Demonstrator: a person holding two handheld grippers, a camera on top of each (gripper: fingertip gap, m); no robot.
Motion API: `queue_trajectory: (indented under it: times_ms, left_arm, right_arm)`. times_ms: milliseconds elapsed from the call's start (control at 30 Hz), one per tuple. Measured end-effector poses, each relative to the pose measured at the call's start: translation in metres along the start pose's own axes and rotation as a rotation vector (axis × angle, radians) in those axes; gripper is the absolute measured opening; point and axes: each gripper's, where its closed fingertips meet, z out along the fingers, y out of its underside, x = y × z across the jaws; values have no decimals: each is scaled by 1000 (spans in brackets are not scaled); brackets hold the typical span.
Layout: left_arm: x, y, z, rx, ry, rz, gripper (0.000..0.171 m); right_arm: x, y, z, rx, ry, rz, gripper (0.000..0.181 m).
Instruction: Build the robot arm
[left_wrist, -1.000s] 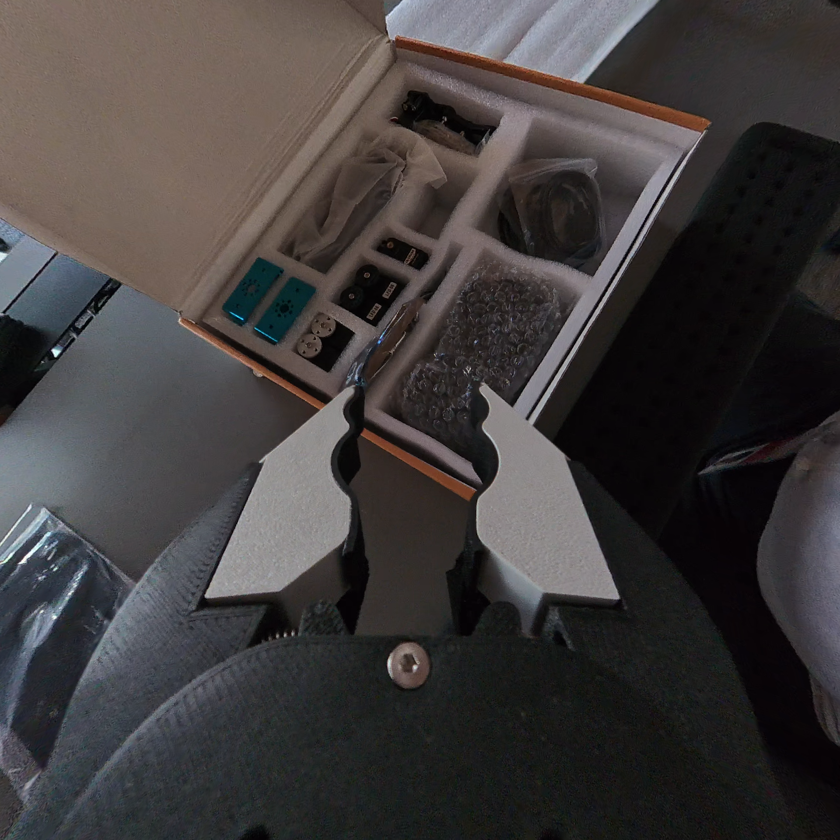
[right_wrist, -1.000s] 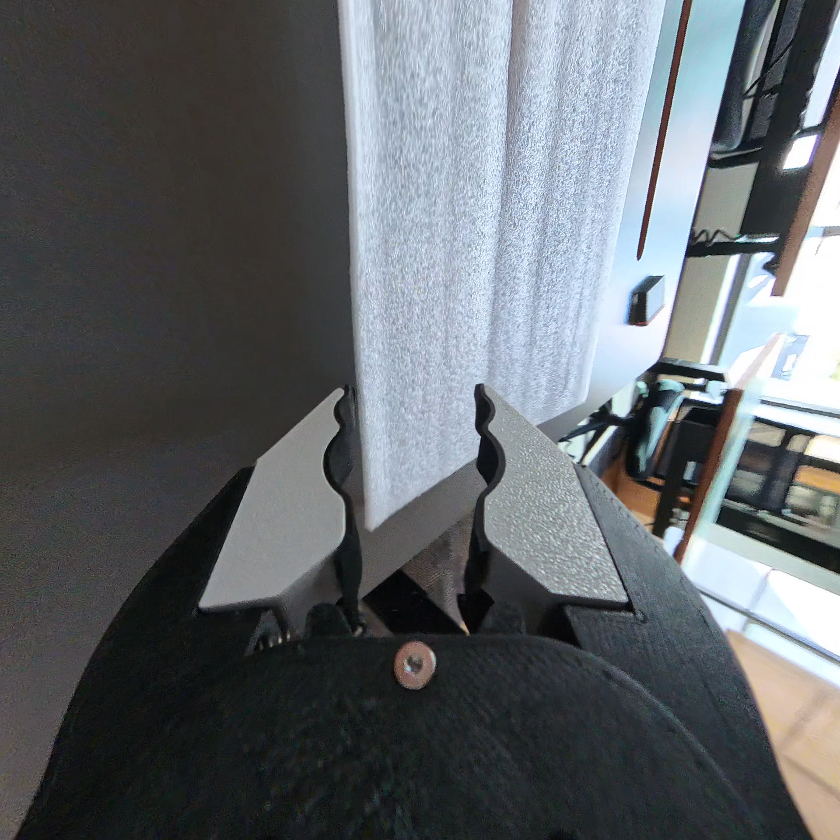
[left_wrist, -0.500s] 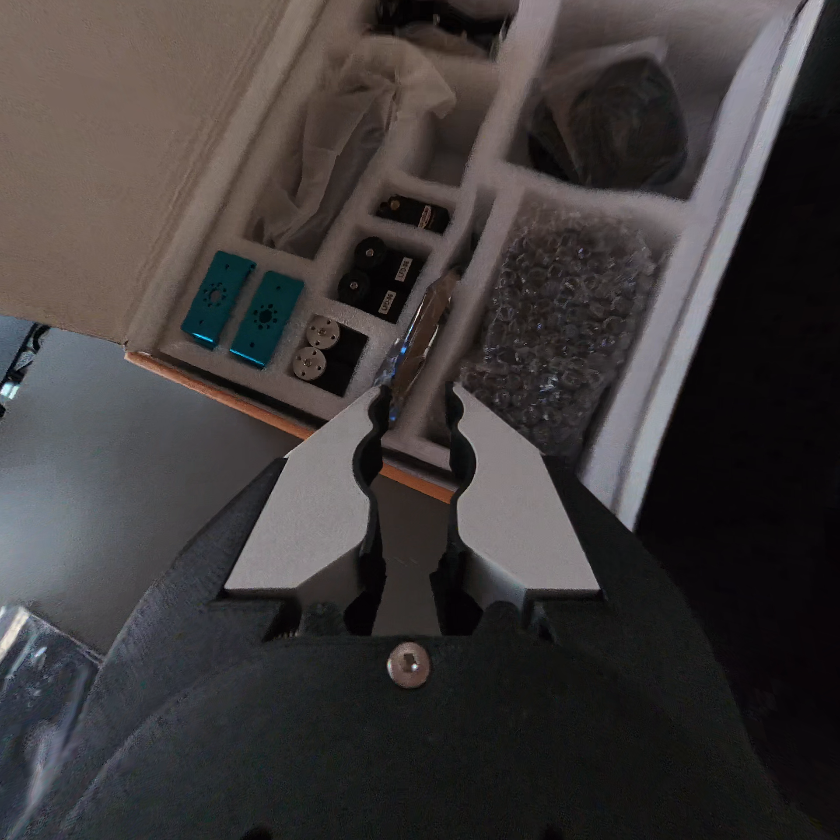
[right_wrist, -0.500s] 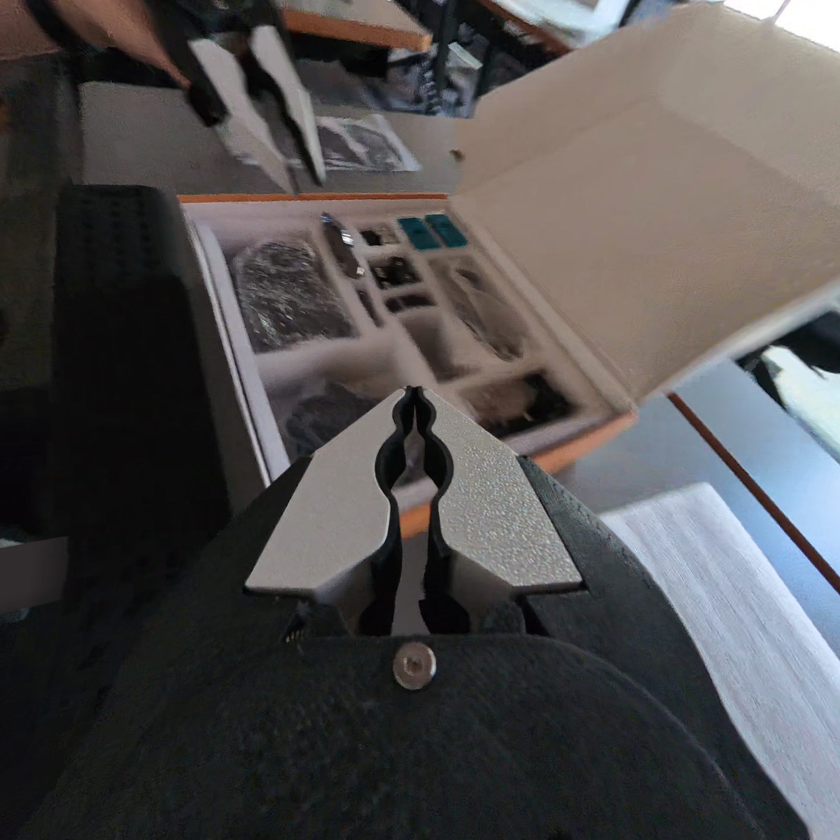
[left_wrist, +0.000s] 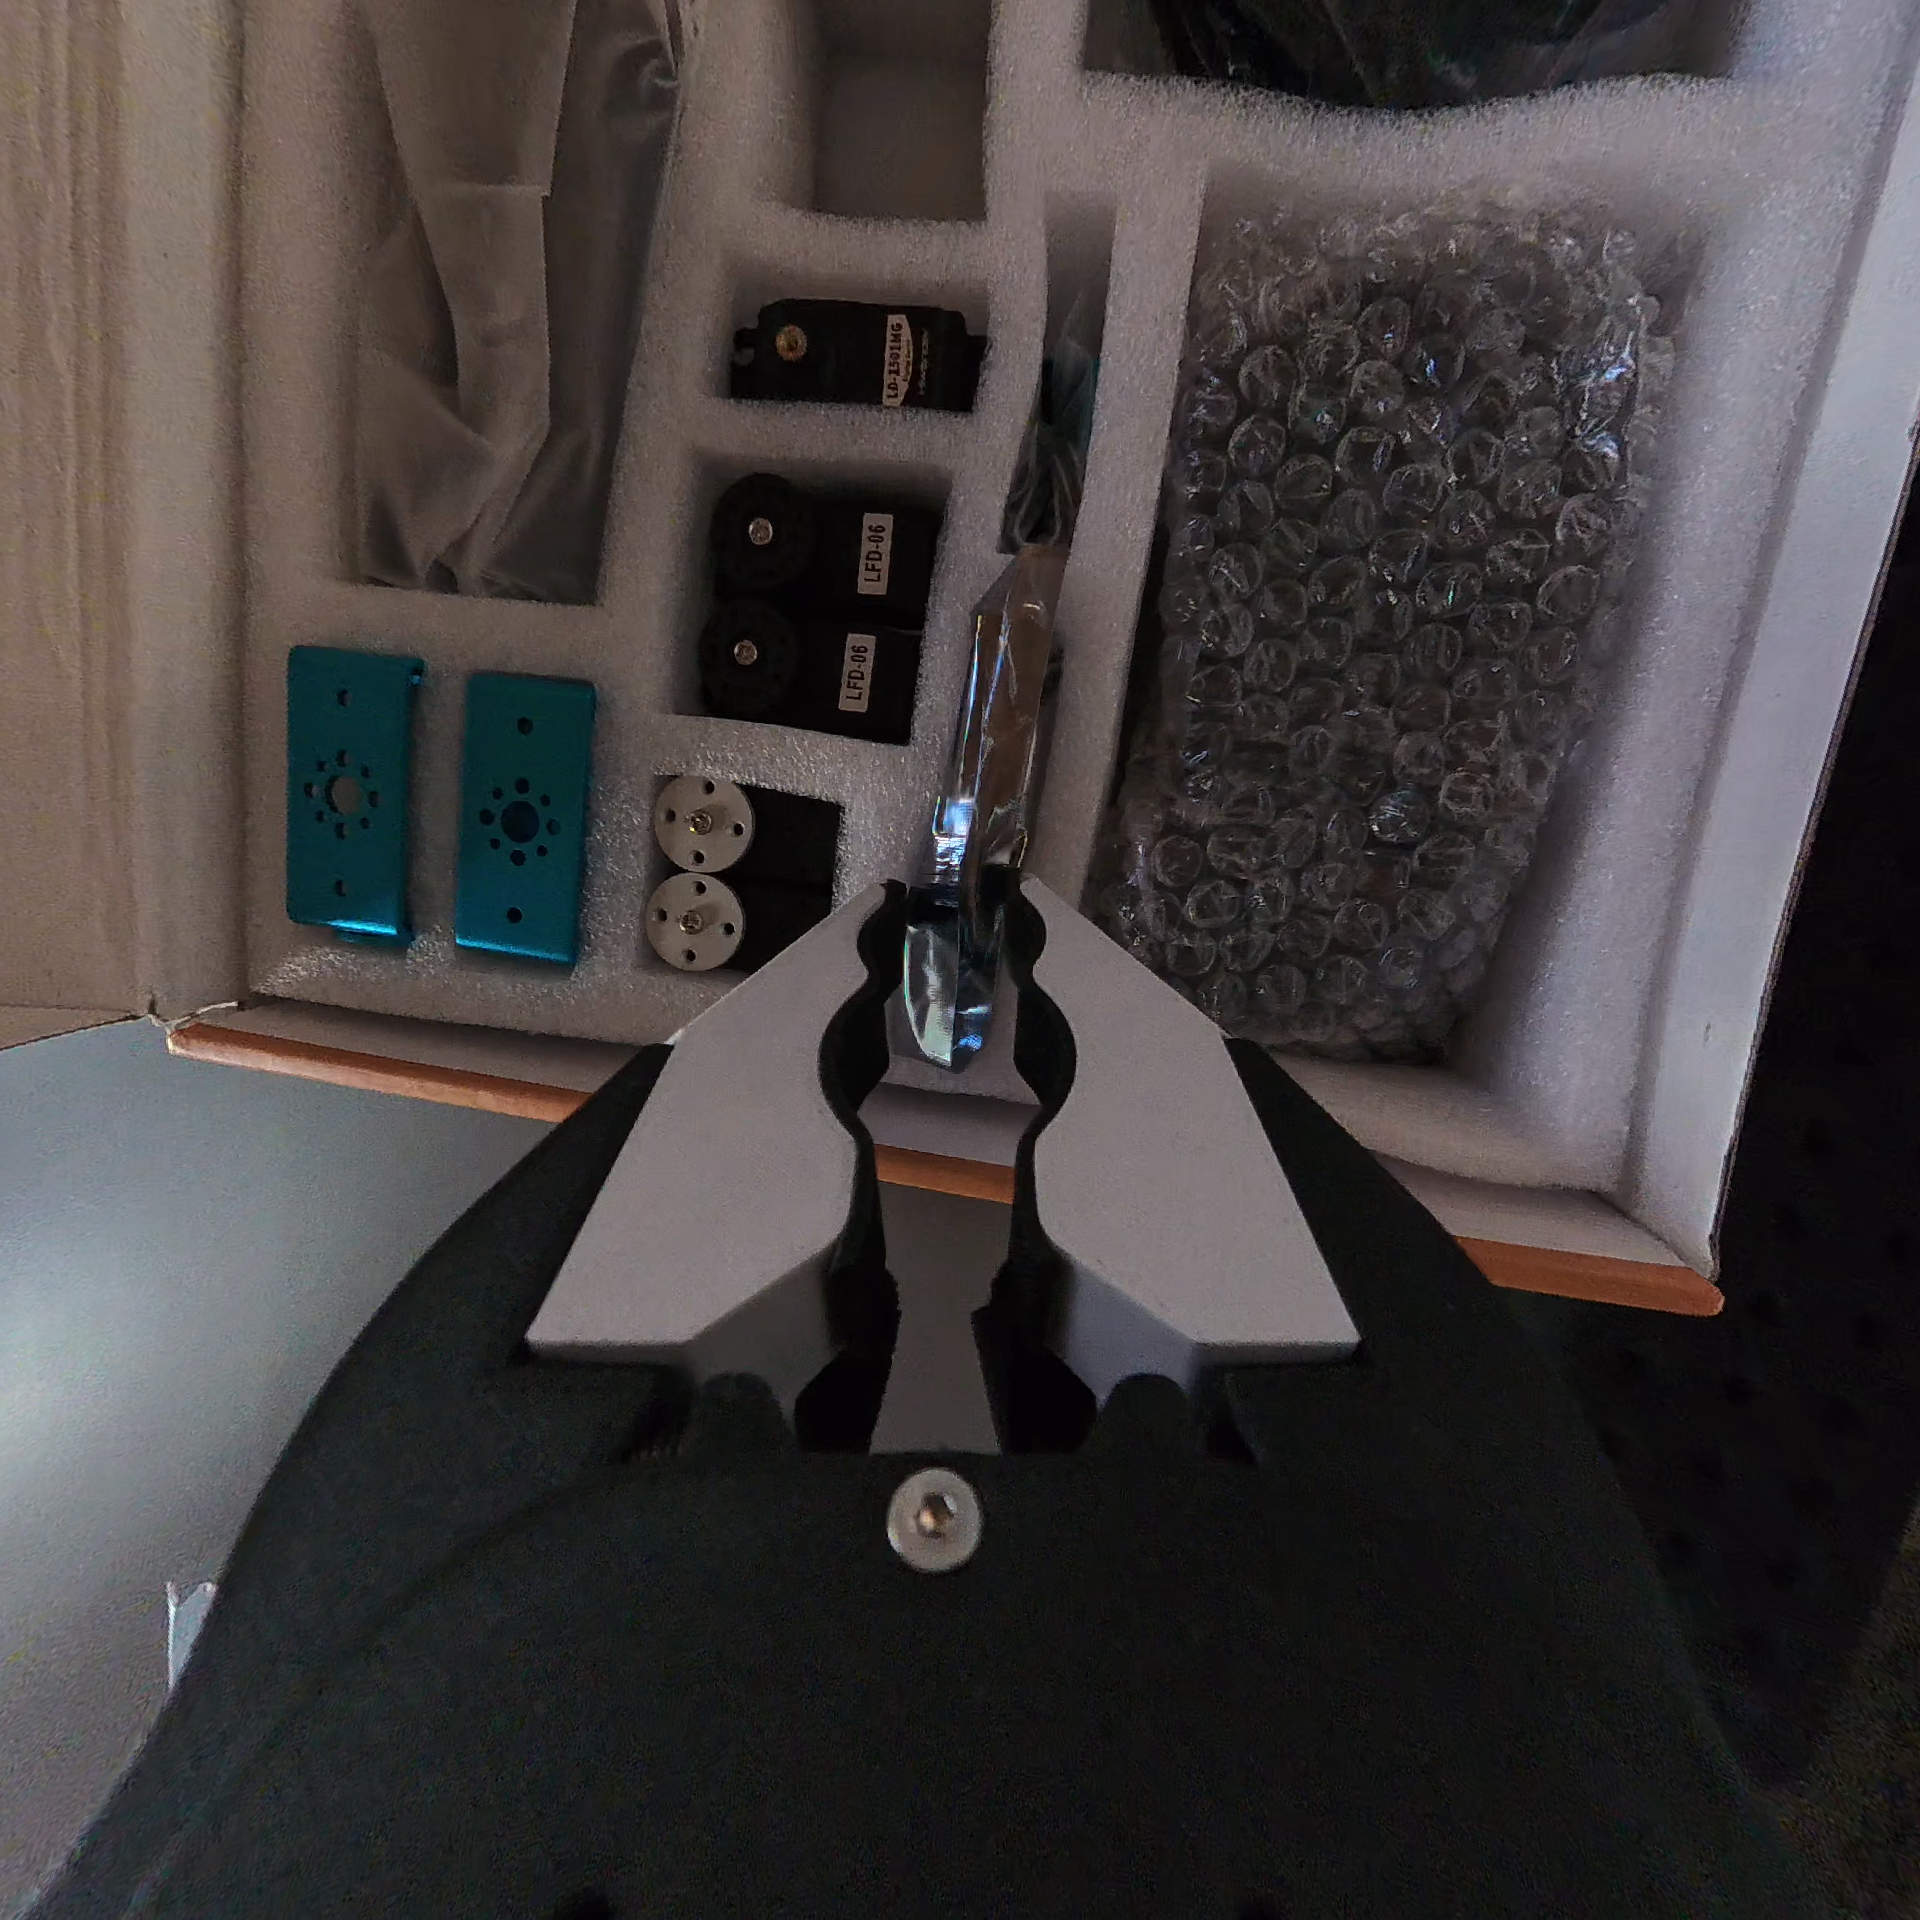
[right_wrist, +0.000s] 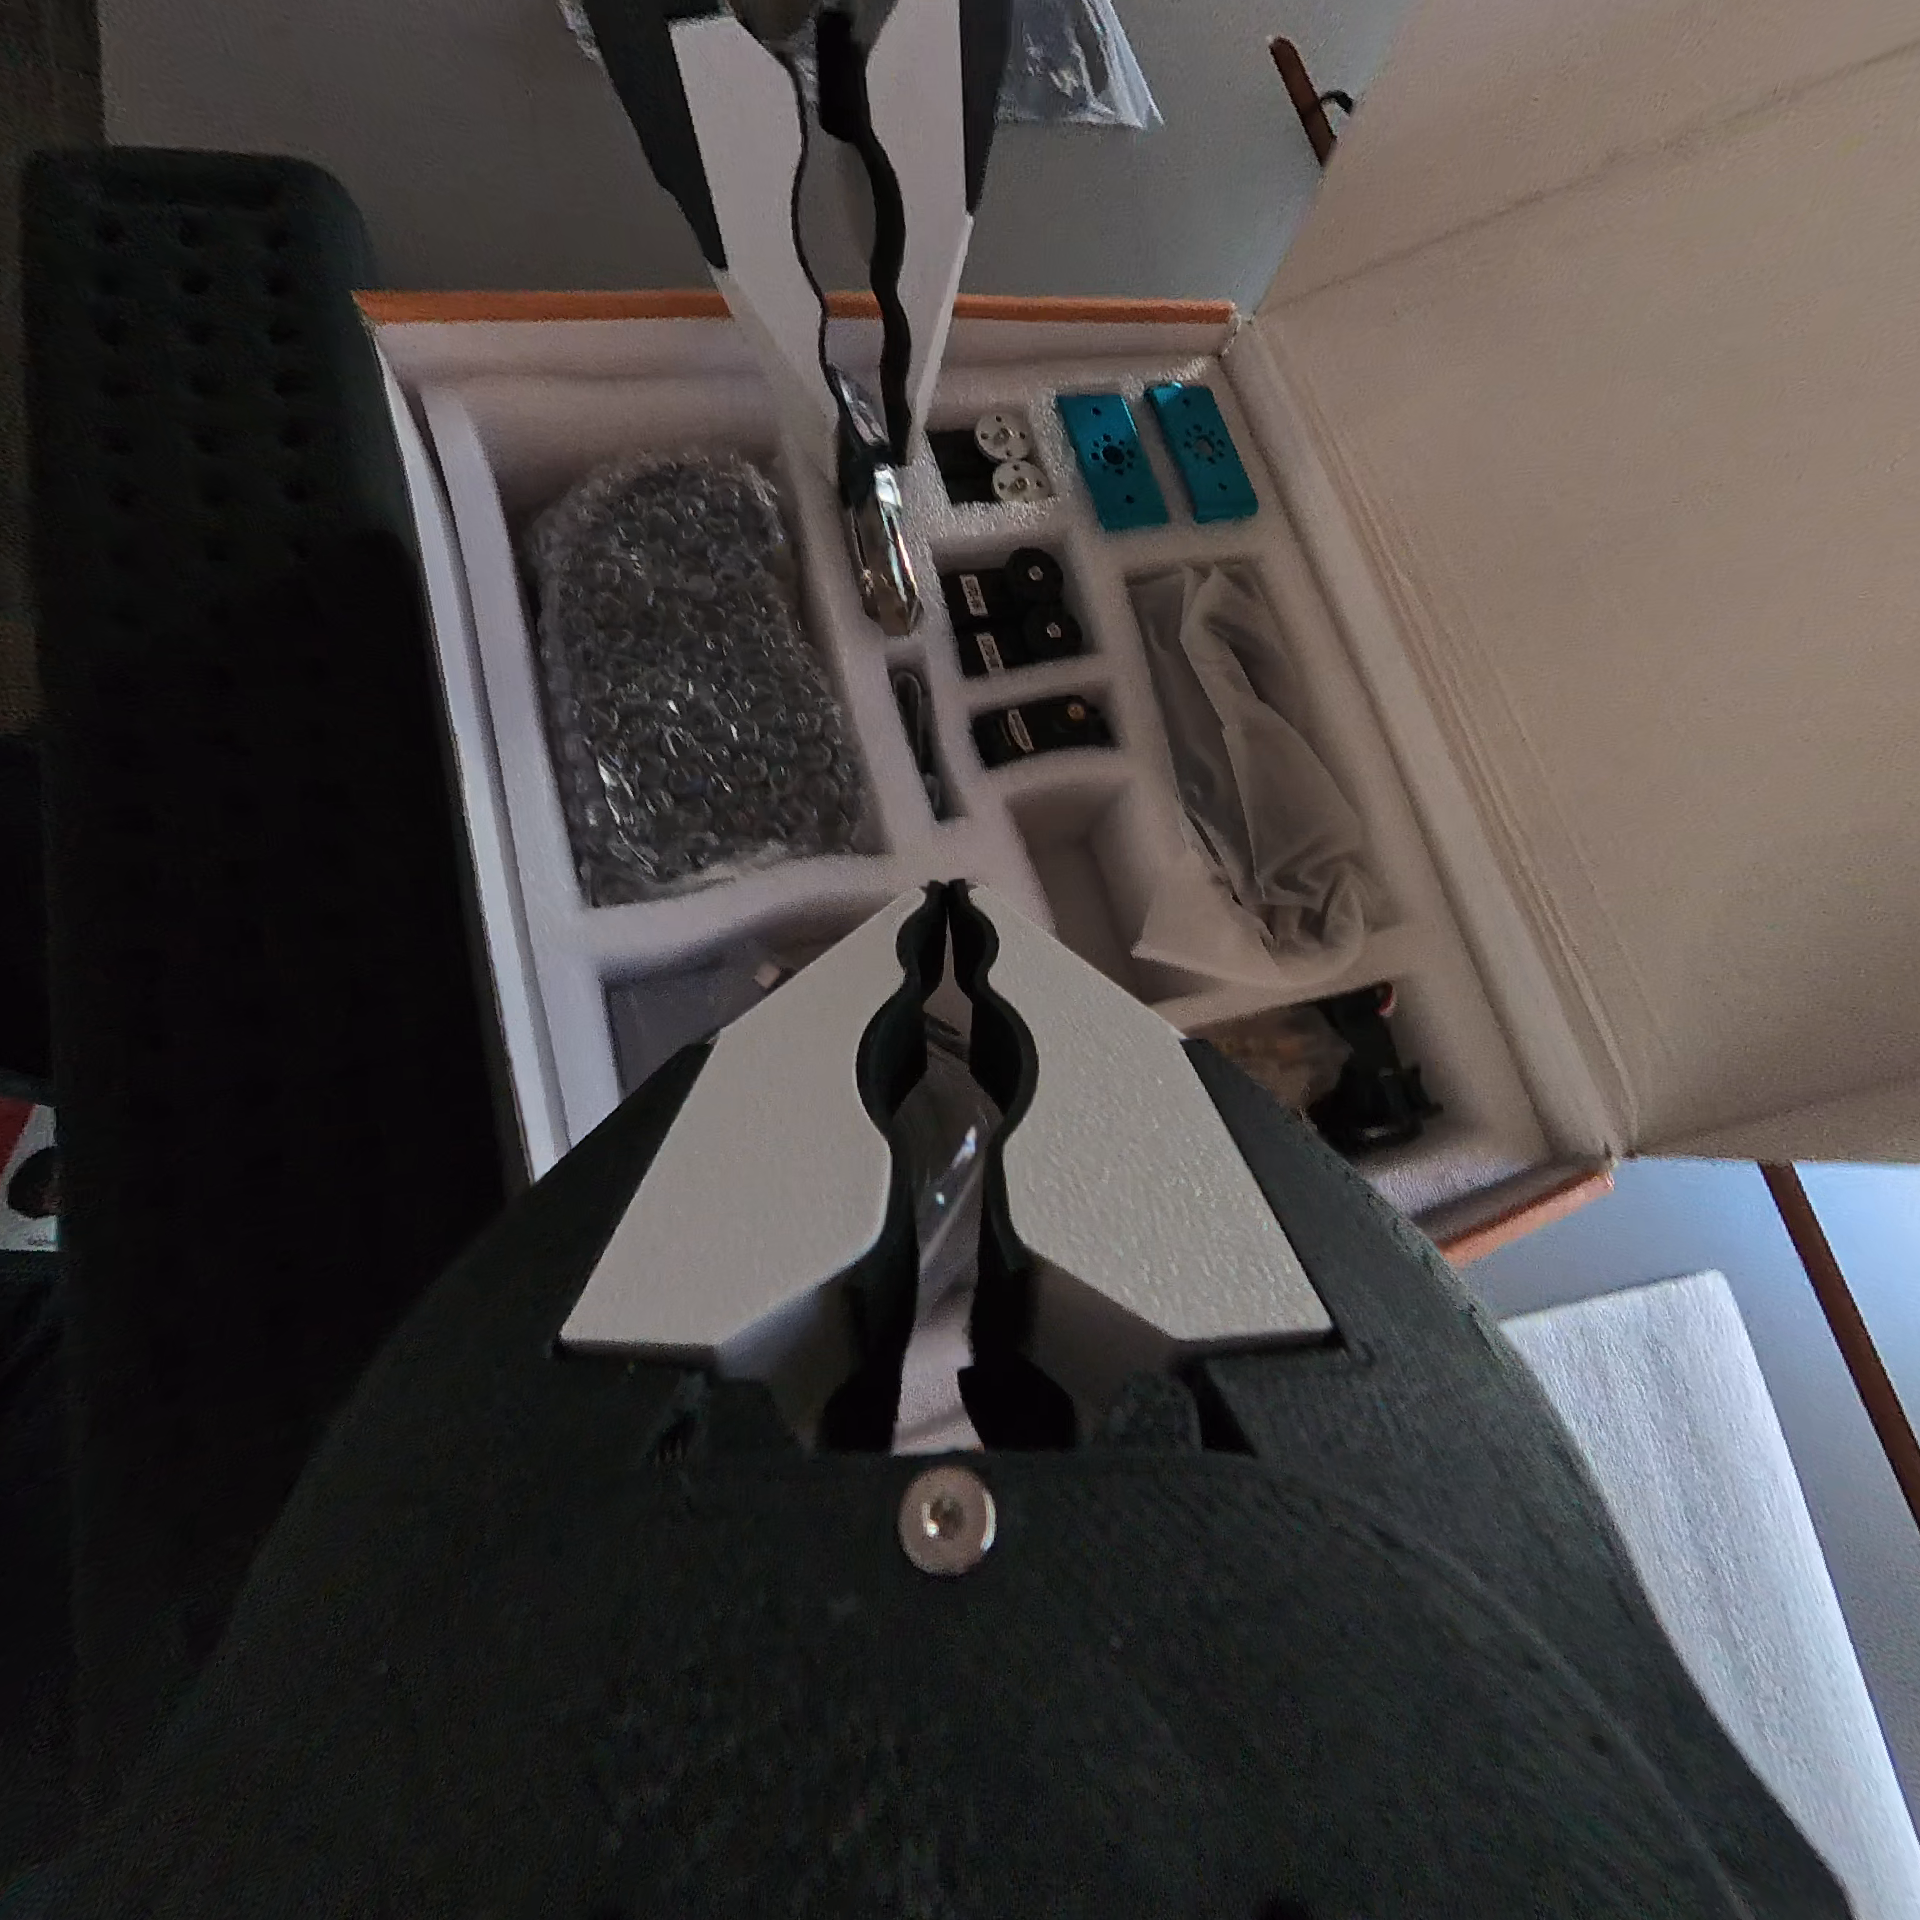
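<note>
At the near edge of the open box (left_wrist: 727, 1086), the left hand-held gripper (left_wrist: 958, 886) straddles a clear, shiny plastic packet (left_wrist: 987, 748) with only a narrow gap between its fingers. Whether the pads actually press on the plastic cannot be told. The packet stands on edge in a thin slot of the white foam insert (left_wrist: 1049, 260), between the bubble-wrapped bundle (left_wrist: 1371, 623) on one side and the black servos (left_wrist: 821, 603) and white discs (left_wrist: 698, 868) on the other. Its long axis runs along that slot, away from the left wrist camera, and its near end sits between the fingertips. Two teal plates (left_wrist: 436, 800) lie side by side in the corner compartment by the raised lid (right_wrist: 1610, 520). The right hand-held gripper (right_wrist: 951, 888) hangs over the opposite side of the box with its tips closed together and nothing held between them. It faces the left one across the insert. A white foam sheet (right_wrist: 1662, 1558) lies on the grey bench (left_wrist: 208, 1247) beside the box.
</note>
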Motion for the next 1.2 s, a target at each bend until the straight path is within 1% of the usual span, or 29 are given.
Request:
queue_trajectory:
  times_ms: [233,467,533,633,667,733,767,833,867,900,933,1000,1033,1133,1200]
  left_arm:
    - [-2,0,0,-29,39,-22,12]
    - [-3,0,-1,-52,36,-7,10]
    - [-2,0,-1,-49,34,-10,12]
    - [-1,-3,-3,-28,38,-39,17]
    - [0,-7,-4,-2,40,-42,17]
    - [3,-14,-6,40,40,-33,25]
    - [3,-14,-5,30,40,-25,27]
    - [2,-12,-1,-17,20,8,27]
    - [0,-15,0,-16,2,25,24]
    - [-3,-24,-2,11,-8,29,23]
    - [-8,-38,-4,59,-11,13,13]
    - [-18,-70,-4,148,-8,-28,22]
    - [-26,-84,-1,164,-23,-34,25]
    - [-45,-112,19,167,-79,-8,36]
    - [-50,-124,32,157,-97,20,41]
  right_arm:
    - [19,34,-15,-41,37,79,0]
    - [13,46,-16,-62,26,64,0]
    - [13,50,-18,-78,26,50,1]
    - [20,58,-35,-87,50,10,10]
    - [26,62,-44,-88,71,-2,12]
    - [43,75,-65,-80,119,4,14]
    - [54,84,-73,-79,146,29,17]
    - [71,107,-85,-126,189,74,22]
    - [77,115,-89,-138,208,83,23]
    - [80,117,-93,-133,223,79,24]
    - [82,116,-96,-115,236,70,24]
    - [87,114,-100,-89,265,50,24]
    - [89,115,-100,-88,271,50,24]
    - [96,120,-104,-99,291,50,26]
    - [97,125,-110,-89,297,55,26]
